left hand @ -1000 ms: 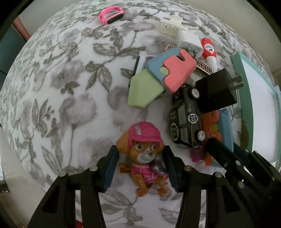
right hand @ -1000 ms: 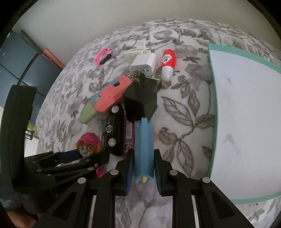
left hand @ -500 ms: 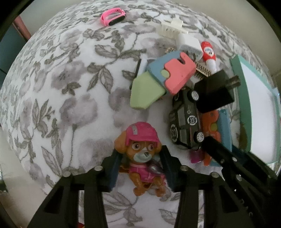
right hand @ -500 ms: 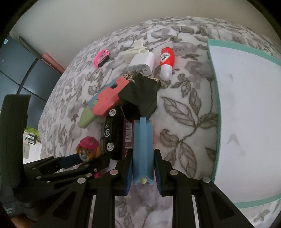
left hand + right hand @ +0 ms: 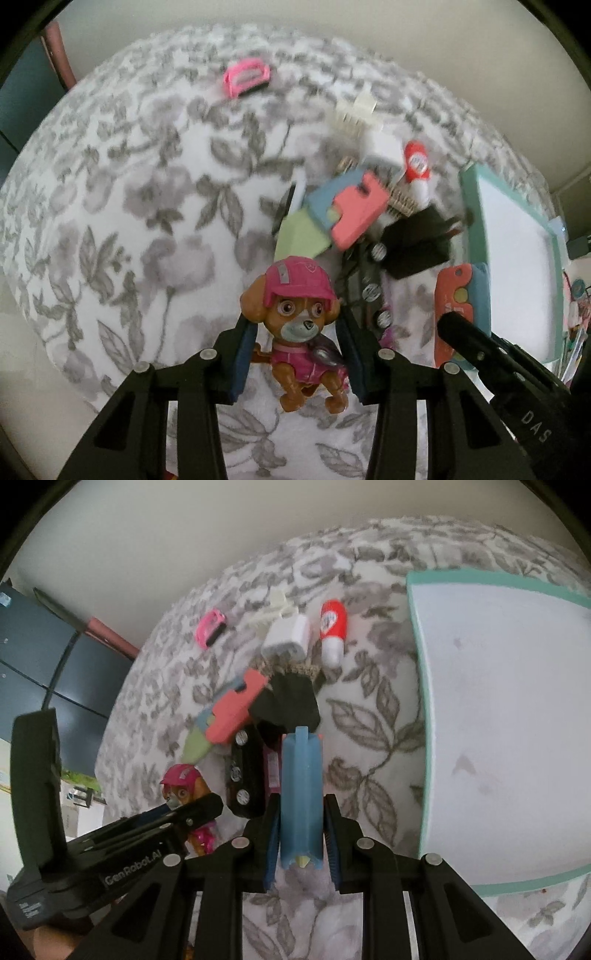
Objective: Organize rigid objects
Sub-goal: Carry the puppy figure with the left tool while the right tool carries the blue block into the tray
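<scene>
My left gripper (image 5: 295,363) is shut on a toy dog (image 5: 299,325) with a pink helmet, held a little above the floral cloth; the dog also shows in the right wrist view (image 5: 183,788). My right gripper (image 5: 301,840) is shut on a blue and orange toy block (image 5: 301,794), also seen in the left wrist view (image 5: 461,306). A pile lies beyond: a pastel foam puzzle piece (image 5: 340,218), a black toy car (image 5: 243,771), a black charger (image 5: 291,701).
A white tray with a teal rim (image 5: 419,672) lies to the right on the floral cloth (image 5: 147,206). Farther back lie a pink wristband (image 5: 245,77), a white adapter (image 5: 286,638), a white plug (image 5: 352,118) and a red and white tube (image 5: 332,631).
My left gripper has closed on the toy dog and lifted it off the cloth. My right gripper has risen with the blue block still in it.
</scene>
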